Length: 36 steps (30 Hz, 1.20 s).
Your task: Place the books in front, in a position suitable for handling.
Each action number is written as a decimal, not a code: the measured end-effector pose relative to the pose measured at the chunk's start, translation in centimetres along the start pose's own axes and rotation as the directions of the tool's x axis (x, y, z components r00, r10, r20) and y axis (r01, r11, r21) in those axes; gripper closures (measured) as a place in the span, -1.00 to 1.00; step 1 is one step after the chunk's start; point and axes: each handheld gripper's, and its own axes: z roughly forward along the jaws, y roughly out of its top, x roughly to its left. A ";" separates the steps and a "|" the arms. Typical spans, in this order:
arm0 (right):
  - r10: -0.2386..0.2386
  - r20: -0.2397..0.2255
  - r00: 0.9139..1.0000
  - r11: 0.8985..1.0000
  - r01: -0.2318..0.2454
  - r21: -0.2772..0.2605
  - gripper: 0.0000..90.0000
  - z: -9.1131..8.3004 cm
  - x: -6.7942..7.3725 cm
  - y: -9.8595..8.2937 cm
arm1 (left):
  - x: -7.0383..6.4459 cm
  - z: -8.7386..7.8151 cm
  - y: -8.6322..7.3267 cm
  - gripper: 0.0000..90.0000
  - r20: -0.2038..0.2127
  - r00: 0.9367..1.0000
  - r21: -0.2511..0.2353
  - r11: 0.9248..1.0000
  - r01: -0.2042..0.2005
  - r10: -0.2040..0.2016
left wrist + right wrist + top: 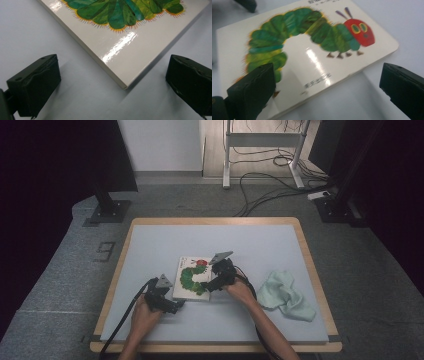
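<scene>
1. Left gripper [120, 82], jaws wide apart, frames the near corner of the glossy white caterpillar board book [120, 47], lying closed on the pale grey tabletop [150, 245].
2. Right gripper [329, 90], likewise spread, straddles its edge.
3. Nothing is gripped yet; grasping and opening likely remain.

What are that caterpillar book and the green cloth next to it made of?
The book looks like thick, stiff board with a glossy coating: its cover shows bright glare streaks and its edge is one solid pale slab. The cloth looks like soft, matte fabric, lying crumpled in loose folds; the weave is too small to tell.
</scene>
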 end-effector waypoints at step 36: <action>0.071 -0.073 0.995 0.997 -0.072 -0.009 -0.94 2.8 -3.8 1.7 | 0.1 0.0 0.0 -1.00 -0.018 1.000 -0.005 1.000 0.014 -0.014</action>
